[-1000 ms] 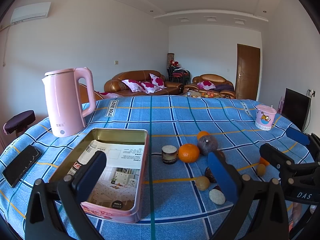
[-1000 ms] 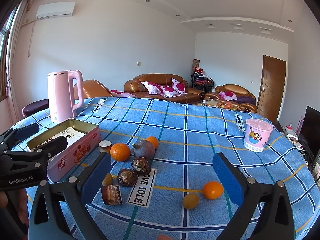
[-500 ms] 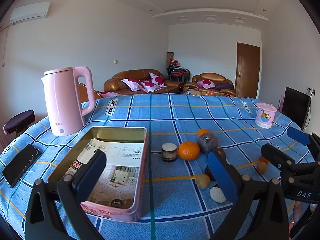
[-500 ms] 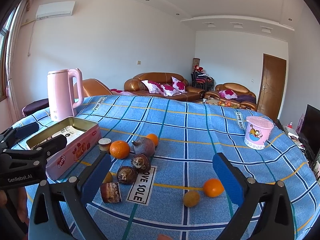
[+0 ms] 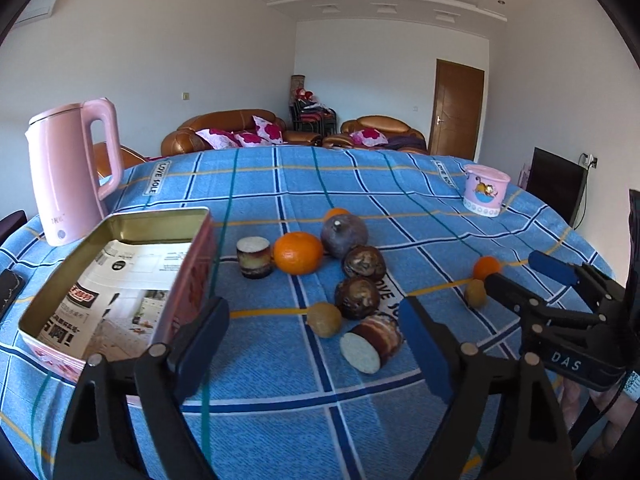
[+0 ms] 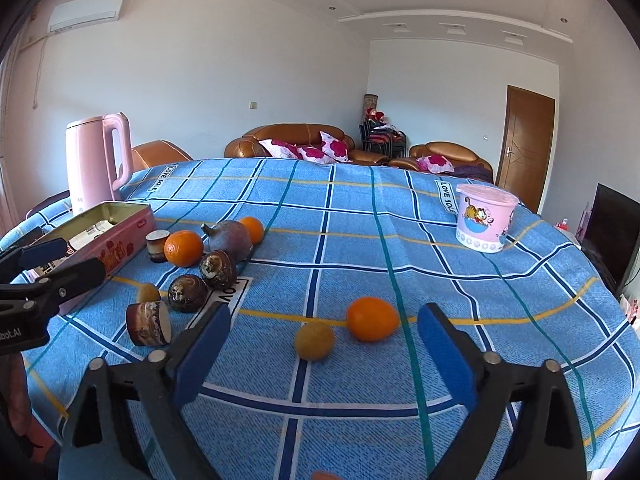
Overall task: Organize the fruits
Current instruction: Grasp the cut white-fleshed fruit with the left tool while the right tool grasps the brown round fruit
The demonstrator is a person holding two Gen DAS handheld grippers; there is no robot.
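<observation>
Several fruits lie on the blue checked cloth. An orange (image 5: 298, 252), a purple fruit (image 5: 344, 236), two brown fruits (image 5: 357, 298), a small yellow fruit (image 5: 325, 319) and two cut pieces (image 5: 372, 345) sit right of the open pink tin (image 5: 120, 280). My left gripper (image 5: 314, 344) is open and empty, just before the near cut piece. My right gripper (image 6: 324, 344) is open and empty, just before a small orange (image 6: 372, 319) and a yellow fruit (image 6: 315, 341). The tin also shows in the right wrist view (image 6: 108, 236).
A pink kettle (image 5: 70, 172) stands behind the tin. A pink cartoon cup (image 6: 484, 216) stands far right. A dark phone (image 5: 8, 292) lies at the left edge. The right gripper shows at the right of the left wrist view (image 5: 560, 304).
Both grippers have moved forward and lower toward the fruits, which now look larger. Both stay open and empty.
</observation>
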